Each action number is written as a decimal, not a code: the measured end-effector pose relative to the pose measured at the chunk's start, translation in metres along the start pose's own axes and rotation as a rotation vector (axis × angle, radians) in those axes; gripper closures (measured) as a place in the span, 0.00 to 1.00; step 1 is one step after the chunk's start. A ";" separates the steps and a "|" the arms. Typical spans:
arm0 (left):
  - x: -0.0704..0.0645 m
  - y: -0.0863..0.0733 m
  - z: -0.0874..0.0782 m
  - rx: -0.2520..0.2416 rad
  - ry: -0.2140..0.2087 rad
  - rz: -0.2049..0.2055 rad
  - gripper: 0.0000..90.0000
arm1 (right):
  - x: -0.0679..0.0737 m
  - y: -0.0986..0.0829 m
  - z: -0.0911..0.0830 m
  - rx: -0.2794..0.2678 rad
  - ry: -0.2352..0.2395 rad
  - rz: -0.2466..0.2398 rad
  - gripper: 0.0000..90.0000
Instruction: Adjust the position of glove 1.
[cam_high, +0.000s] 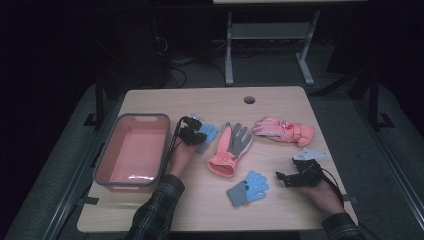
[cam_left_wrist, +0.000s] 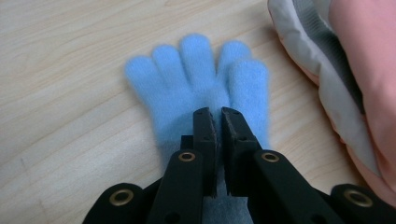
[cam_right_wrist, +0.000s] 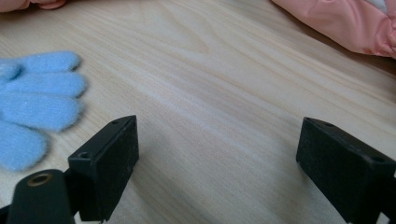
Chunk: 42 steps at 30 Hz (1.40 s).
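Black jaws of the left gripper (cam_left_wrist: 218, 122) are pressed together on the palm of a small blue glove (cam_left_wrist: 201, 84) that lies flat on the wooden table (cam_high: 270, 100), just beside the pink tub (cam_high: 131, 150); the knitted wool looks very light, soft and floppy, so I think a pinch at the cuff or palm is enough and it will hang down when lifted. Farther out, the right gripper (cam_high: 285, 176) waits with jaws wide apart near the second blue glove (cam_high: 248, 188), and the tub seems empty.
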<state>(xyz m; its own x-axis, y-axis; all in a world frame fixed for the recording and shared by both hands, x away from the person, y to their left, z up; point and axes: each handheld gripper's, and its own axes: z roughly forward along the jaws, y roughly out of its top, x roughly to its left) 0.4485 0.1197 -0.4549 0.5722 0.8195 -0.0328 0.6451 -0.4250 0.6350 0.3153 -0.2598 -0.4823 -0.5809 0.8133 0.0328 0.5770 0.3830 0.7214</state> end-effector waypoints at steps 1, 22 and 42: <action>0.000 0.001 -0.001 0.001 0.001 -0.003 0.95 | 0.000 0.000 0.000 0.000 -0.001 0.000 0.14; -0.016 0.018 -0.058 -0.090 -0.127 0.043 0.96 | 0.000 0.000 0.000 0.001 -0.002 0.002 0.14; -0.083 0.010 -0.094 -0.106 -0.296 0.187 0.96 | 0.000 0.000 0.000 0.000 -0.001 0.001 0.14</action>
<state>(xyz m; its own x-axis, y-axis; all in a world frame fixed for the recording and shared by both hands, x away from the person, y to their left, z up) 0.3596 0.0835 -0.3733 0.8070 0.5780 -0.1210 0.4684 -0.5019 0.7271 0.3154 -0.2597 -0.4823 -0.5798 0.8141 0.0327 0.5776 0.3823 0.7213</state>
